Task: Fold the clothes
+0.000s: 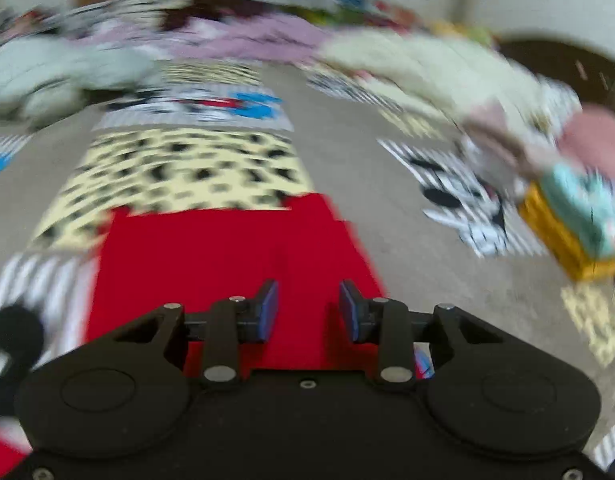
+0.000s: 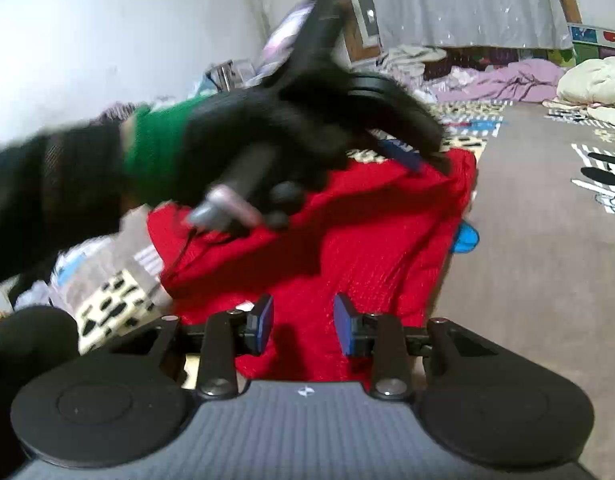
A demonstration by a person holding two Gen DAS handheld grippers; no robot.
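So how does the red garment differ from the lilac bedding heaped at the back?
The red garment lies close, right under both grippers, spread in broad folds; the lilac bedding sits far back by the wall, bunched into a crumpled heap. The red one shows a knit texture; the lilac one looks smoother. Both rest on the patterned floor covering.

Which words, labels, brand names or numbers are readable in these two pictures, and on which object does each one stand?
None can be read.
Right gripper: a small white mark on its grey body, too small to read.
Patterned mat: cartoon prints and spots only, blurred, no letters visible.
Red garment: no label shows.
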